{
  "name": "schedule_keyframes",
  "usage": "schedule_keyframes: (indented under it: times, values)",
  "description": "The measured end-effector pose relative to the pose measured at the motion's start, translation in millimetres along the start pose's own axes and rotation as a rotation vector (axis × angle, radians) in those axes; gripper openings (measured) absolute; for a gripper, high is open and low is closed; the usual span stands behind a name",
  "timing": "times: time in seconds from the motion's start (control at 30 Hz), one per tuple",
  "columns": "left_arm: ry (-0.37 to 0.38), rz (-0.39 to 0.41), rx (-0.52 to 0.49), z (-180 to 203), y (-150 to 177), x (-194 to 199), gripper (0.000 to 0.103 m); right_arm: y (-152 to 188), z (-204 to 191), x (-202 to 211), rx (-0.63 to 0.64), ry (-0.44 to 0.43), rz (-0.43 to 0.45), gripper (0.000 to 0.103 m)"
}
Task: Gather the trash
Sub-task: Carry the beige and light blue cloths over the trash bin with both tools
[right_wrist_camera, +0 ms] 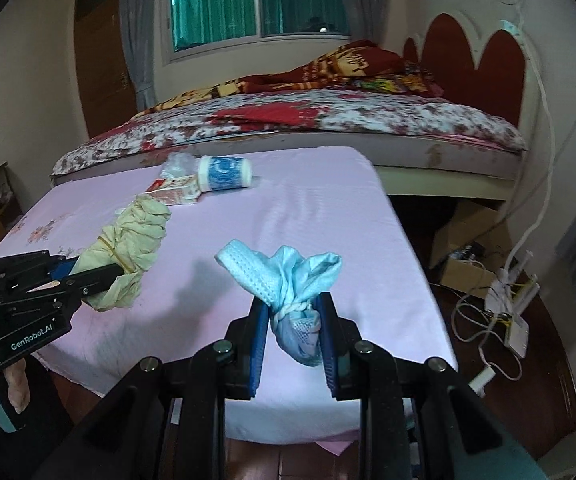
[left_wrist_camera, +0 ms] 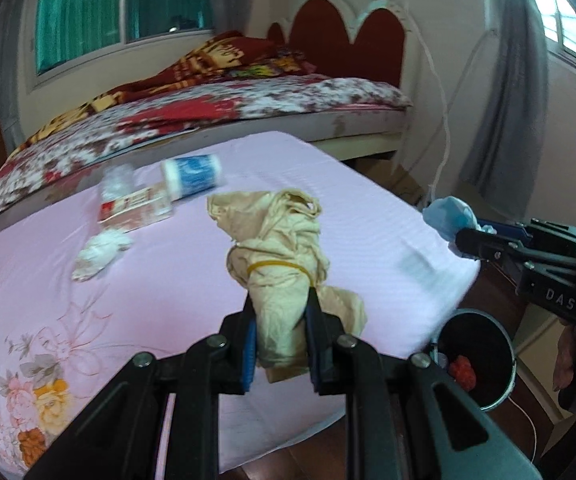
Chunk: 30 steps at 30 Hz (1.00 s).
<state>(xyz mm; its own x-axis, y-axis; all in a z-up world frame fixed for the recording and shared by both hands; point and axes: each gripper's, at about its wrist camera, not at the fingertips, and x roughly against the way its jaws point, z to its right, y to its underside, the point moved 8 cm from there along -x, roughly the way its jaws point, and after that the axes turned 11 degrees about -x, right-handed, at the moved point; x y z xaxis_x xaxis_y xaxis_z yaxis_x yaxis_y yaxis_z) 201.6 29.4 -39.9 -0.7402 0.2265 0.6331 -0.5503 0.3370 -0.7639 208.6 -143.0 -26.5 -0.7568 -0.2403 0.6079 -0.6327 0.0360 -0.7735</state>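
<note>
My left gripper (left_wrist_camera: pixel 280 322) is shut on a crumpled beige bag (left_wrist_camera: pixel 276 248) tied with a yellow rubber band, held over the pink sheet (left_wrist_camera: pixel 148 300). My right gripper (right_wrist_camera: pixel 294 320) is shut on a light blue cloth-like bundle (right_wrist_camera: pixel 284 276), also above the sheet. Each gripper shows in the other view: the right gripper (left_wrist_camera: pixel 468 242) with the blue bundle (left_wrist_camera: pixel 446 216), the left gripper (right_wrist_camera: pixel 100 276) with the beige bag (right_wrist_camera: pixel 128 248). On the sheet lie a blue-and-white cup (left_wrist_camera: pixel 194 176), a red-and-white carton (left_wrist_camera: pixel 136 208), clear crumpled plastic (left_wrist_camera: pixel 116 178) and a white tissue wad (left_wrist_camera: pixel 100 252).
A black bin (left_wrist_camera: pixel 474 332) with something red inside stands on the floor by the sheet's right corner. A bed with a floral cover (right_wrist_camera: pixel 328 120) lies behind. A cardboard box (right_wrist_camera: pixel 464 244) and tangled cables (right_wrist_camera: pixel 500 312) sit on the floor at the right.
</note>
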Motion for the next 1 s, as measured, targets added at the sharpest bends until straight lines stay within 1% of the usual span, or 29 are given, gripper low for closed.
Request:
schedule_keyframes:
  times: [0.17, 0.4, 0.63, 1.0]
  values:
    - [0.044, 0.014, -0.047, 37.1, -9.1, 1.1, 0.021, 8.7, 33.8, 25.2, 0.005, 0.055, 0.011, 0.026]
    - [0.089, 0.024, -0.103, 80.7, -19.7, -0.1, 0.021, 22.9, 81.3, 57.4, -0.047, 0.106, 0.026, 0.026]
    - [0.136, 0.029, -0.182, 127.8, -26.0, 0.6, 0.021, 46.0, 122.3, 74.3, -0.110, 0.161, 0.016, 0.026]
    - [0.243, -0.008, -0.276, 200.5, -20.6, -16.4, 0.021, 83.4, 192.4, 93.6, -0.215, 0.245, -0.017, 0.026]
